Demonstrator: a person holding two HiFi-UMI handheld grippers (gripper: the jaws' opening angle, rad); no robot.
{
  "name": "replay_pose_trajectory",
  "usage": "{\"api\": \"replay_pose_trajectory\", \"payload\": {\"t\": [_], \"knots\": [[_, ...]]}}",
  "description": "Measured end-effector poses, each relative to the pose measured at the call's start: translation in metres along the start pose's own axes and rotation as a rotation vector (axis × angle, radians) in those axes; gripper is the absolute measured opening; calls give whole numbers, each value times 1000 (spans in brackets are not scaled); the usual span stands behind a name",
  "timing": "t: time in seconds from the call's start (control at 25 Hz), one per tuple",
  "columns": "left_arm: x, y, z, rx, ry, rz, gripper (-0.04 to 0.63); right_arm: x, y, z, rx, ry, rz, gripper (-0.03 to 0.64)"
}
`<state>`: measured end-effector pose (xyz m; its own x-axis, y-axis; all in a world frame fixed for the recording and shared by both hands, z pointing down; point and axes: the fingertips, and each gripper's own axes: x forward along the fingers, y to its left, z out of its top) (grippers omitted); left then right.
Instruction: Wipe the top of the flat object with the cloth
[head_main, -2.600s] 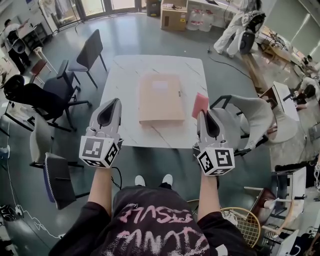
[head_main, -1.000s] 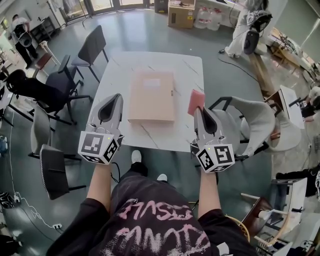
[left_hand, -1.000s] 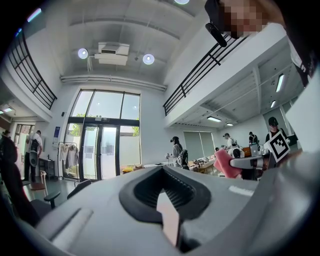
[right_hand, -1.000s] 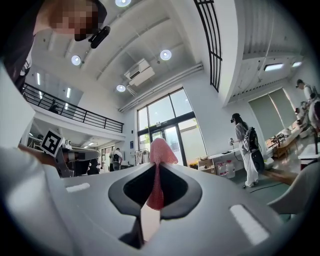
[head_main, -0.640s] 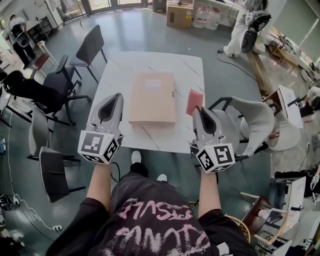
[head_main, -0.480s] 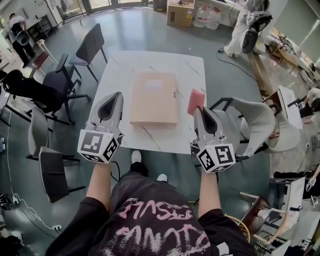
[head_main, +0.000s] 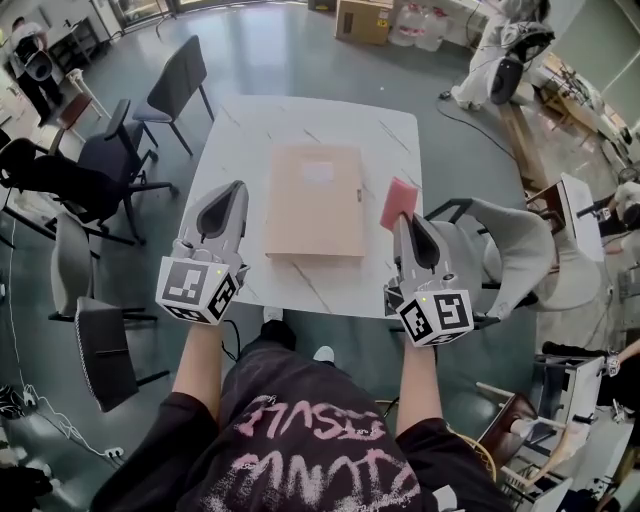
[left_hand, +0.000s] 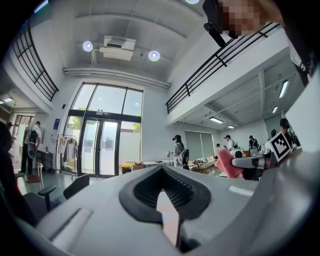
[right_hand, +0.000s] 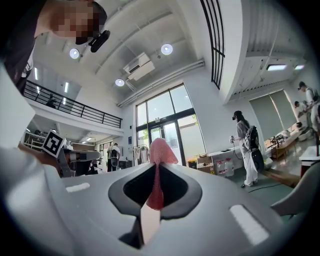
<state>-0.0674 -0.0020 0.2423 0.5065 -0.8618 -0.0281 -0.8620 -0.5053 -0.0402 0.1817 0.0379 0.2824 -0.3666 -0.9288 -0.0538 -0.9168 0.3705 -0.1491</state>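
Having edged nearer the white marble bench (head_main: 250, 130), my right tool (head_main: 406, 216) grips the pink cloth (head_main: 398, 203) above its right edge, my left tool (head_main: 233, 190) is clenched empty, and the tan flat folder (head_main: 316, 200) mid-bench awaits wiping.

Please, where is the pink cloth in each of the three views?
Head view: pink cloth at the right gripper tip, right of the flat object.
Left gripper view: pink cloth at right, mid-height.
Right gripper view: pink cloth at centre, clamped between the jaws.
Shared landmark: standing person in white with backpack.
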Motion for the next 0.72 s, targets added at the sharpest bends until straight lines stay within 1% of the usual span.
{"api": "replay_pose_trajectory", "payload": {"t": [0.32,0.72], "knots": [[32,31,-19,-27,18,-27,2,38,-7,-15,-2,33,-42,41],[68,66,-36,-69,42,-62,2,83,-3,-24,-13,68,-60,41]]}}
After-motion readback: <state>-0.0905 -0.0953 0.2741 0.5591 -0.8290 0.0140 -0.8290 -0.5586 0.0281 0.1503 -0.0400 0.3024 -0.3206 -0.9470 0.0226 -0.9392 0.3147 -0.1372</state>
